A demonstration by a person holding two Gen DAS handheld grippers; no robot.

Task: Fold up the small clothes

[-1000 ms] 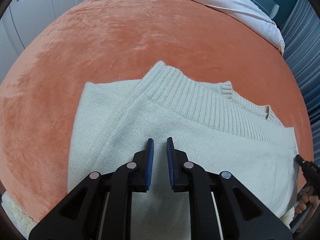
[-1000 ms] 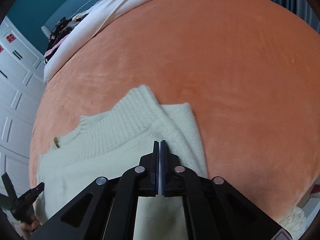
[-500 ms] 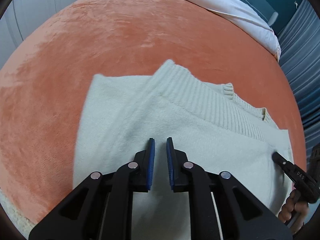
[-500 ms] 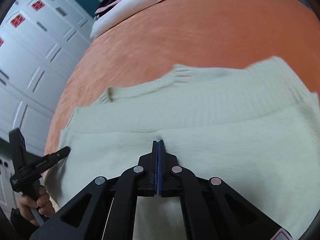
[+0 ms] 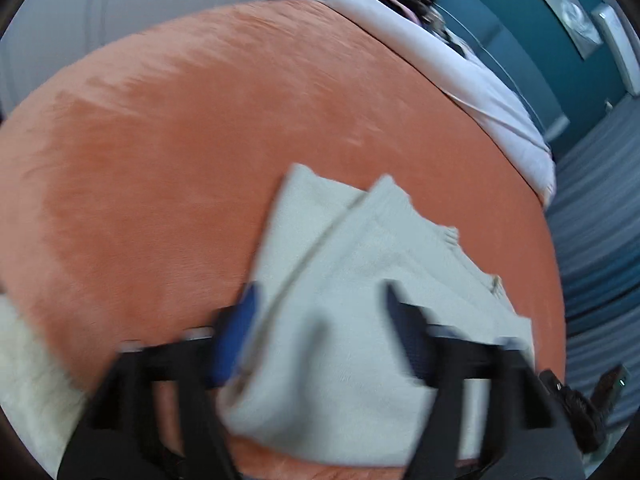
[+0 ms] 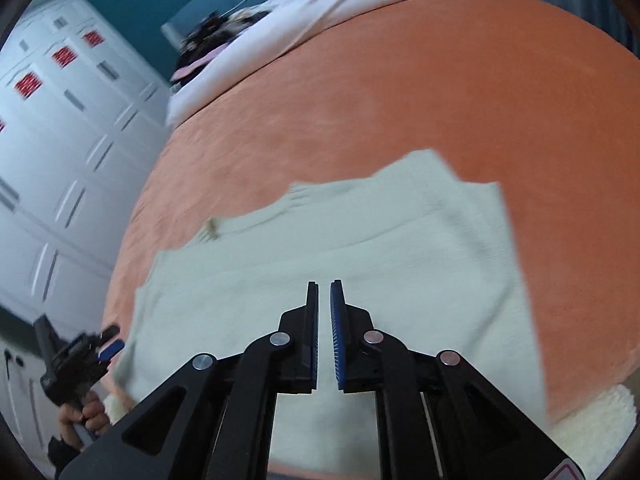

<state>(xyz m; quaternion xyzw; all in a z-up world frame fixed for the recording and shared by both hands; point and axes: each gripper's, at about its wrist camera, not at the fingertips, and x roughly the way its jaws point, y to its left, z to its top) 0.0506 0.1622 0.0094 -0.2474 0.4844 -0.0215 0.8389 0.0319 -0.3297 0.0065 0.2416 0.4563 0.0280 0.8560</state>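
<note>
Orange bedspread (image 5: 200, 152) carries the cream sweater (image 6: 360, 248), folded, long axis crosswise; left gripper (image 5: 320, 328) just sprang wide over its left end, unpinched, right gripper (image 6: 324, 300) slightly parted, empty, above middle

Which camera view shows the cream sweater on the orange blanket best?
The right wrist view: the cream sweater lies there almost whole, with its ribbed edge and both side edges visible past the right gripper. In the left wrist view the sweater is heavily blurred, and the wide-open left gripper covers its near part.
</note>
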